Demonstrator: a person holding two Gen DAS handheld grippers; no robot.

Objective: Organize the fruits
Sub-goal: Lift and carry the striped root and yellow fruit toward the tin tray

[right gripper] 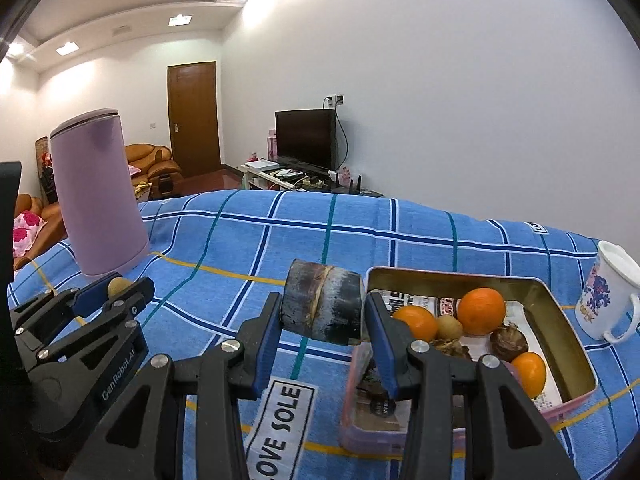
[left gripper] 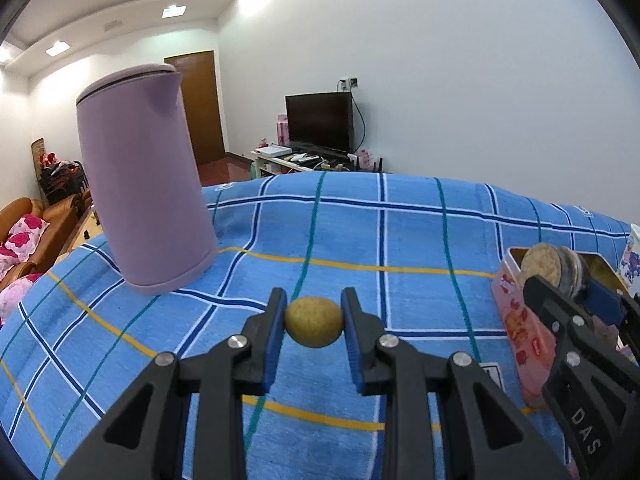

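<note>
My left gripper (left gripper: 314, 322) is shut on a small tan round fruit (left gripper: 314, 322) and holds it above the blue plaid cloth; it also shows in the right wrist view (right gripper: 116, 287). My right gripper (right gripper: 322, 316) is shut on a dark cut sugarcane piece (right gripper: 322, 306) with a pale cut end (left gripper: 540, 266), at the left rim of the pink tin box (right gripper: 576, 360). The tin holds oranges (right gripper: 480, 310), a small tan fruit (right gripper: 448, 328) and dark brown water chestnuts (right gripper: 508, 342).
A tall purple kettle (left gripper: 144, 200) stands on the cloth at the back left. A white floral mug (right gripper: 608, 300) stands right of the tin. The blue plaid cloth (left gripper: 380, 240) covers the table, with a "LOVE SOLE" label (right gripper: 280, 424) near the front.
</note>
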